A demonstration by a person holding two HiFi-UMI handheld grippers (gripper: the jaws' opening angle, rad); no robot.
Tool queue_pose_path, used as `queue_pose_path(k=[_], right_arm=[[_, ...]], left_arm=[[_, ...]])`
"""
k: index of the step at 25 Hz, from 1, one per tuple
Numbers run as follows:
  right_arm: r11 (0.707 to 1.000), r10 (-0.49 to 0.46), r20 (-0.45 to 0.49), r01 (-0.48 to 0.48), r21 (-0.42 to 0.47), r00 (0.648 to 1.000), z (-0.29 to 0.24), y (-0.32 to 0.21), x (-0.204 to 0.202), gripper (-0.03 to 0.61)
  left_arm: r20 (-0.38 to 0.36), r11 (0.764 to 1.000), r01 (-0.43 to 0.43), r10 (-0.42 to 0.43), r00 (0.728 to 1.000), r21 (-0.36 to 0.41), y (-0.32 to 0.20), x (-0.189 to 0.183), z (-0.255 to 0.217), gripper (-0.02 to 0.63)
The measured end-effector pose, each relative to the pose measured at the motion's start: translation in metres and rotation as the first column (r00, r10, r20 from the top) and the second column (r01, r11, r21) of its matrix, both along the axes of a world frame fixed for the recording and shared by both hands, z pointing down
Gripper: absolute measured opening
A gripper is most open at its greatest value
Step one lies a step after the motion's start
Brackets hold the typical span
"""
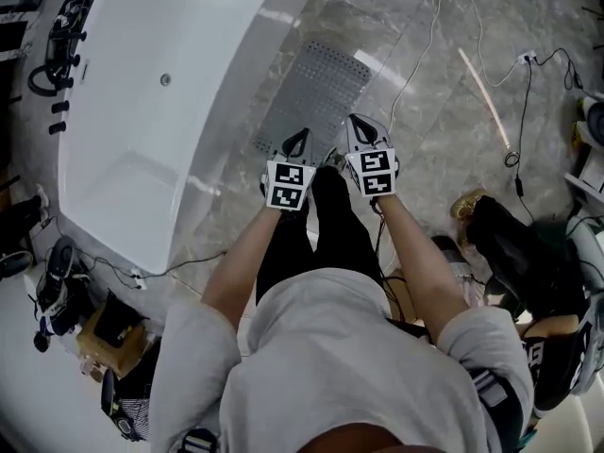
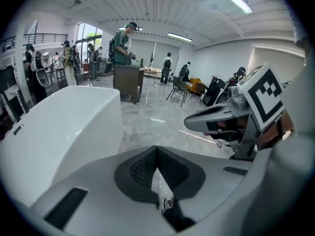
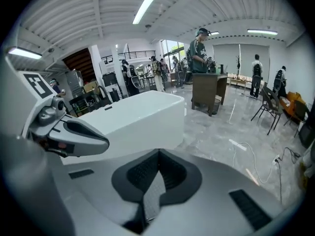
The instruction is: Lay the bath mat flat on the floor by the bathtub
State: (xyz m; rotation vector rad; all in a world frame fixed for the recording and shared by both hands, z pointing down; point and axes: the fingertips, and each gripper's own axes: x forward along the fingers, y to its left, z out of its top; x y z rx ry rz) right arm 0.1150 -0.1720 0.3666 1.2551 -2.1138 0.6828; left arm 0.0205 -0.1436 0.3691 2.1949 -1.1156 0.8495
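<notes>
Grey top (image 1: 330, 366), perforated grey bath mat (image 1: 319, 92) flat beside bathtub (image 1: 142, 121)

Site type: large open hall fitted out as staged test space, not home bathroom. Evidence:
- freestanding white bathtub (image 1: 142, 111) on grey marble-look floor (image 1: 444, 111), no walls round it
- loose cable (image 1: 425, 55) across floor
- ribbed ceiling, strip lights (image 3: 144, 6)
- folding chairs (image 2: 179, 87), dark cabinet (image 2: 127, 80), mezzanine railing (image 2: 44, 37)
- several people (image 2: 123, 43) standing about
</notes>
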Motion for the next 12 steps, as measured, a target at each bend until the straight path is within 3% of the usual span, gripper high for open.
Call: queue_pose_path(k=[6,12], right_arm=[[0.995,-0.085,-0.003,0.085,0.055,0.996,-0.035,0.022,-0.015,0.006],[0.981,-0.084,-0.006,0.083,0.175,0.996,-0.103,0.065,-0.028,0.006]], left_arm=[[0.044,0.995,0.083,-0.086,0.995,0.064,0.024,-0.027,-0.039,0.012],[-0.061,0.969,0.206,-0.199,0.978,0.136,0.058,-0.054,-0.098,0.012]])
